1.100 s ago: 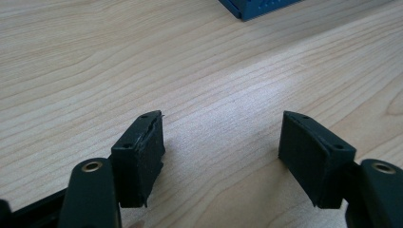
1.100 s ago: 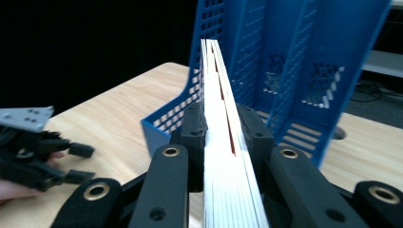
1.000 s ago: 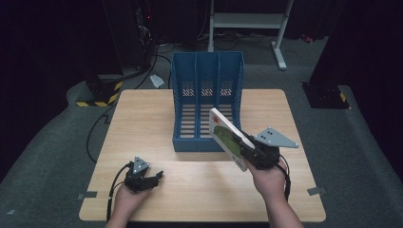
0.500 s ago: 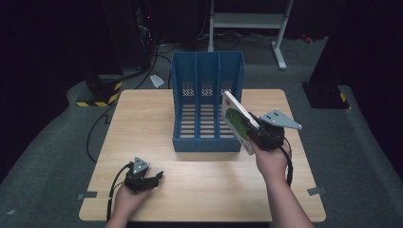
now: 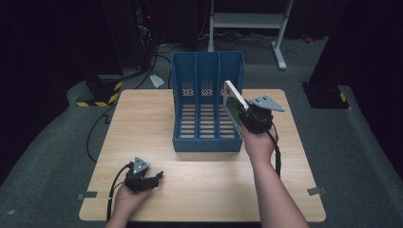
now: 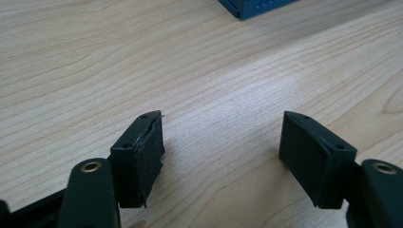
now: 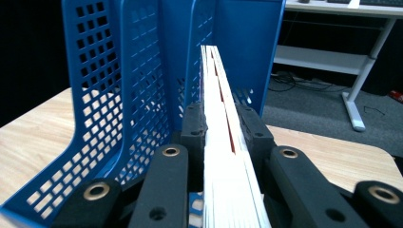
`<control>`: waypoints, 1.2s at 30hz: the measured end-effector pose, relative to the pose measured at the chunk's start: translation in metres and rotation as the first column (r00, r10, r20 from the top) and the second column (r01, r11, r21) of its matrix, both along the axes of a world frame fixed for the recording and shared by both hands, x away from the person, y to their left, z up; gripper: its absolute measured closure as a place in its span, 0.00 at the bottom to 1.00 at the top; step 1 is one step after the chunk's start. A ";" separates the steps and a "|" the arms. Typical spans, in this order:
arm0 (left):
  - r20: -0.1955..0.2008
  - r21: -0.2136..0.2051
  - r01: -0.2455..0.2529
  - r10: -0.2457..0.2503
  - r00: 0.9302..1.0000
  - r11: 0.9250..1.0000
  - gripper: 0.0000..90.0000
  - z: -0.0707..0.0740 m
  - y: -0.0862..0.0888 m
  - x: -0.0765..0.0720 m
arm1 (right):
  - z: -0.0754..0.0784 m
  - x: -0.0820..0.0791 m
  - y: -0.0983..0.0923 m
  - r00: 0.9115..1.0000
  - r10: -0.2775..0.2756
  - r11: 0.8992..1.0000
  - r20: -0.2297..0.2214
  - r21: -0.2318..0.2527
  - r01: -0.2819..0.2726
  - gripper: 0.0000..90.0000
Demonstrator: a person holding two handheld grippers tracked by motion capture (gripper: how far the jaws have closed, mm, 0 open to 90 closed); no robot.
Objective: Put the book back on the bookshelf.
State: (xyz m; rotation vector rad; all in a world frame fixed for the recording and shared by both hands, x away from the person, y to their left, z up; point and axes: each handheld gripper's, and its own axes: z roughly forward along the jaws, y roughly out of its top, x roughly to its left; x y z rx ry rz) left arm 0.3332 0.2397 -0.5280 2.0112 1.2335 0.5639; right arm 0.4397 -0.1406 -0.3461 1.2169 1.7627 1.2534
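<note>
- The book [image 5: 234,103] sits clamped in the right tongs [image 5: 246,115], tilted, right at the right-hand wall of the blue file rack [image 5: 207,102].
- Its page edges [image 7: 223,142] face the right gripper view.
- Left tongs [image 5: 153,178] gape with nothing in them, low over the desk [image 5: 142,123], well apart.

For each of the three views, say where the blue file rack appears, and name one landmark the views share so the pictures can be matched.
High view: the blue file rack stands at centre on the far half of the wooden table.
Left gripper view: one blue corner at the top edge.
Right gripper view: perforated dividers rise left and centre, behind the book clamped by the right gripper.
Shared landmark: the wooden table.
</note>
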 end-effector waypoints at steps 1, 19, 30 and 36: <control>0.003 0.000 0.000 0.000 1.000 1.000 0.35 0.000 0.000 0.000 | -0.001 0.004 0.001 1.000 -0.007 1.000 -0.002 0.001 0.007 0.84; 0.002 -0.002 0.000 0.000 1.000 1.000 0.35 0.000 0.000 0.000 | -0.038 0.052 0.033 0.994 -0.085 0.996 -0.069 -0.040 0.083 0.84; 0.001 -0.005 0.002 -0.002 1.000 1.000 0.35 0.000 0.000 0.000 | -0.065 0.072 0.041 0.987 -0.118 0.989 -0.113 -0.098 0.108 0.84; 0.001 -0.004 0.002 -0.002 1.000 1.000 0.35 0.000 0.000 0.000 | -0.071 0.073 0.042 0.984 -0.128 0.985 -0.126 -0.133 0.111 0.84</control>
